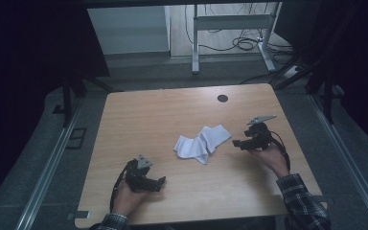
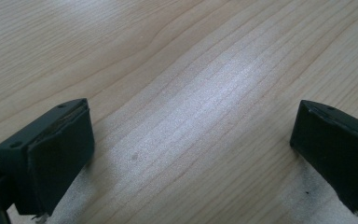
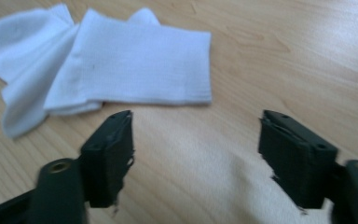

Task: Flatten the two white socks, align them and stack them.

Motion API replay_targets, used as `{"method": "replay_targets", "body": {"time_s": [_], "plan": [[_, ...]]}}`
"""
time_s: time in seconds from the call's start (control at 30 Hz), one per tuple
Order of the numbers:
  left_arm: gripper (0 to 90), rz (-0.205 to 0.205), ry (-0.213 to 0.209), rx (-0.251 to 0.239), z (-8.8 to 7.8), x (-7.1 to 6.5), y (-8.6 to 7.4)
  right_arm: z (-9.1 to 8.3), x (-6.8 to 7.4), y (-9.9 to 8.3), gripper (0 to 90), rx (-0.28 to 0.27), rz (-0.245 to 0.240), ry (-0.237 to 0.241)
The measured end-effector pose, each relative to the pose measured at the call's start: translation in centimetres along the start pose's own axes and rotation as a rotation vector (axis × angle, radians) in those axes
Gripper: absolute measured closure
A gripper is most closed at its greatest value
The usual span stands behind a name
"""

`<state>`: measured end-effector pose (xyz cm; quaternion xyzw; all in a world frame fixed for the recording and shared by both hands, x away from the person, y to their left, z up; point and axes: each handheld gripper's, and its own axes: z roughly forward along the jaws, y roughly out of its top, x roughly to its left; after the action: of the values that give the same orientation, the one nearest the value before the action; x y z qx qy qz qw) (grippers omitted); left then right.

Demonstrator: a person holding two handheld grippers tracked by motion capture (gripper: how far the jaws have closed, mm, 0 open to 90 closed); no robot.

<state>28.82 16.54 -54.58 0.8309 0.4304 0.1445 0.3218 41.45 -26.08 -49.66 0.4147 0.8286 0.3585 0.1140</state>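
Two grippers work over one wooden table (image 1: 172,115), big pale slab with a dark round hole (image 1: 223,98) near its 12 o'clock edge. White socks (image 1: 202,143) lie crumpled dead centre, two pieces overlapping, loose ends fanning toward 8 o'clock, flat cuff end toward 2 o'clock. In the right gripper view the socks (image 3: 121,60) sit just past the jaw tips, not between them, nearest cuff edge close to the left jaw. Right gripper (image 1: 237,143) sits at 3 o'clock of the socks, near but apart, jaws apart with bare wood between, nothing held; right hand (image 1: 273,160) comes in from 5 o'clock, wrist low, plaid sleeve (image 1: 302,201) behind it, gripper pointing level toward 9 o'clock at the fabric. Left gripper (image 1: 159,183) parks at 7 o'clock of the socks, well apart, jaws wide over empty wood in the left gripper view (image 2: 191,154), left hand (image 1: 124,199) resting low by the table's near edge, gripper pointing toward 3 o'clock. Risks, as I judge them: the right jaws could pinch just the top layer, so one sock lifts and the other drags or slides off; coming in too level could shove the pile toward 9 o'clock instead of catching it; closing short of the cuff edge grabs air; the left gripper is too far to pin anything if the fabric slips.
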Motion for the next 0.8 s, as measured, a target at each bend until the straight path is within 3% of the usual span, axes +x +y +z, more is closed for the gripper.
{"method": "replay_targets", "body": {"time_s": [0.07,0.1,0.17,0.3,0.43,0.5,0.63,0.8], "plan": [[0.0,0.0,0.0,0.0,0.0,0.0,0.0,0.1,-0.2,0.3,30.0,-0.001,0.002,0.002],[0.0,0.0,0.0,0.0,0.0,0.0,0.0,0.4,-0.5,0.8,40.1,0.001,0.012,0.013],[0.0,0.0,0.0,0.0,0.0,0.0,0.0,0.6,-0.6,1.1,40.7,0.003,0.016,0.021],[0.0,0.0,0.0,0.0,0.0,0.0,0.0,1.8,-0.7,2.3,52.0,0.022,0.027,0.013],[0.0,-0.001,0.0,-0.001,0.0,0.0,0.0,3.1,-0.5,3.0,55.9,0.039,0.019,-0.026],[0.0,-0.001,0.0,-0.001,0.0,0.0,0.0,3.8,-0.5,3.3,53.6,0.044,0.016,-0.05],[0.0,-0.001,0.001,-0.001,0.0,0.0,0.0,5.3,-0.6,3.4,53.0,0.047,0.04,-0.031],[0.0,0.001,0.0,-0.001,0.0,0.0,0.0,6.7,-0.6,2.8,55.4,0.076,0.037,-0.038]]}}
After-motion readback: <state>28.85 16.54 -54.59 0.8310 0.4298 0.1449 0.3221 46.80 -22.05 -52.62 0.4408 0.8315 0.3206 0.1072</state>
